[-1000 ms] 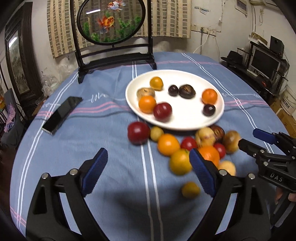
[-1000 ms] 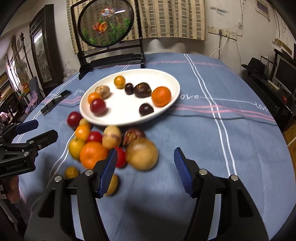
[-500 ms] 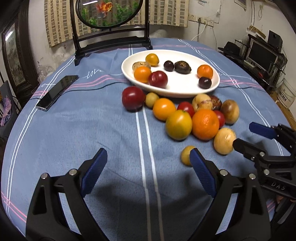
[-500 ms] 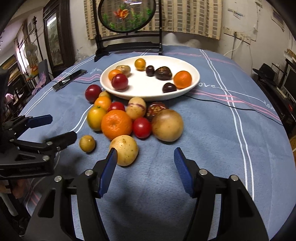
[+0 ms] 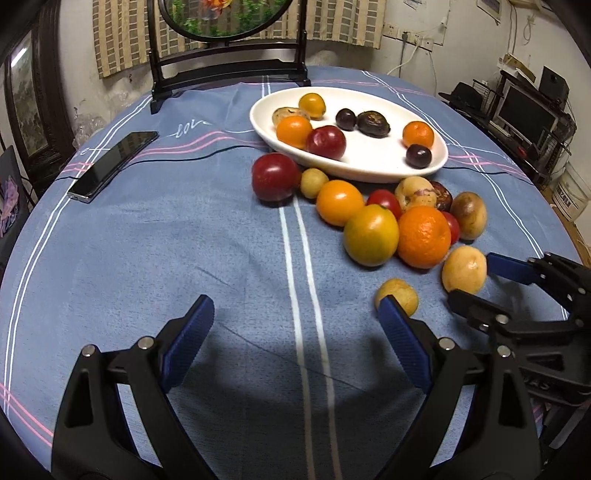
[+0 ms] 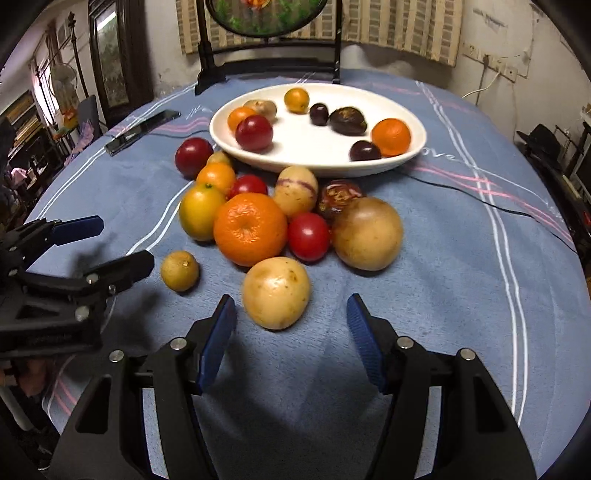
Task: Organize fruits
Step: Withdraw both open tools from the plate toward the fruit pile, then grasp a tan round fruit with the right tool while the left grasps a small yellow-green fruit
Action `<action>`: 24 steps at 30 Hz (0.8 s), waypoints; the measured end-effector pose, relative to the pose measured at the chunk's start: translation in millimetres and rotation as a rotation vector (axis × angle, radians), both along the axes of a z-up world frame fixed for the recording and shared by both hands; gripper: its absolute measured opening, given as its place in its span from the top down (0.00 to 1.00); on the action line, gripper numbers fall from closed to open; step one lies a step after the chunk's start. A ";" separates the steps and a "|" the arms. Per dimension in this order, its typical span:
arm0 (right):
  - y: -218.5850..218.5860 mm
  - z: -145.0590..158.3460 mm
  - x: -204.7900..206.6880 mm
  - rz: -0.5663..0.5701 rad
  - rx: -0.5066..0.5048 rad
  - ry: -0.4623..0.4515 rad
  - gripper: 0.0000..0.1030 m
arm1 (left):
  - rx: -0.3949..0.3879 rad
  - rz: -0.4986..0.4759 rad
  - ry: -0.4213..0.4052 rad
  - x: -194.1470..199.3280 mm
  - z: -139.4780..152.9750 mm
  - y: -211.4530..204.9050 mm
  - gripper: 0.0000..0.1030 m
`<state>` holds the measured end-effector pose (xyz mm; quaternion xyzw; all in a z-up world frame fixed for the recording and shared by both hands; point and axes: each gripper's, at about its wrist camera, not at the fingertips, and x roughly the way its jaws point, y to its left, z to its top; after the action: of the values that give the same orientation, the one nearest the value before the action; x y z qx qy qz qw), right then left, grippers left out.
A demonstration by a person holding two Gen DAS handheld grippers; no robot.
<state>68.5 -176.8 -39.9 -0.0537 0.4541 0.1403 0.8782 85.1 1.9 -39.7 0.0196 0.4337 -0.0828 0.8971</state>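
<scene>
Right wrist view: right gripper (image 6: 290, 325) over the blue striped tablecloth (image 6: 461, 266), jaws closing, nothing yet pressed between the blue pads; the pale yellow-brown round fruit (image 6: 276, 292) sits just ahead of the fingertips, at the mouth of the gap, untouched as far as can be told. Behind it a loose cluster on the cloth: large orange (image 6: 250, 228), yellow-orange citrus (image 6: 201, 212) to its left, two red tomatoes (image 6: 308, 236), a big tan-brown round fruit (image 6: 367, 232) on the right, a pale purple-striped fruit (image 6: 296, 190), a dark mottled fruit (image 6: 338, 197), and a dark red plum (image 6: 193, 157) near the plate's edge. Small yellow fruit (image 6: 180, 270) lies apart, between the cluster and the left gripper (image 6: 110, 245), seen at the frame's left edge. White oval plate (image 6: 321, 162) farther back holds a red plum, small oranges, and several dark purple fruits. Left wrist view: left gripper (image 5: 295, 325) jaws spread wide, empty, bare cloth between them; the small yellow fruit (image 5: 397, 295) sits just behind its right fingertip. Black phone (image 5: 112, 166) lies well off to the left on the cloth. A dark framed round screen (image 5: 227, 22) stands at the far table edge.
</scene>
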 end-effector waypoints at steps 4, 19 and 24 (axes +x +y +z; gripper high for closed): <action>7.4 -2.1 6.9 0.007 -0.011 0.014 0.64 | -0.008 -0.014 -0.001 -2.4 2.0 -4.5 0.10; -25.4 -2.6 -9.5 -0.040 0.086 0.006 0.64 | 0.036 -0.097 0.009 -1.7 -7.0 -40.6 0.21; -26.6 -3.1 -9.6 -0.042 0.102 0.007 0.64 | 0.037 -0.117 0.036 1.5 -12.0 -47.2 0.46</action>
<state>58.9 -203.4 -42.9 0.0012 0.4504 0.1451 0.8810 86.6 -45.4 -51.8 0.0602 0.4495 -0.1274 0.8821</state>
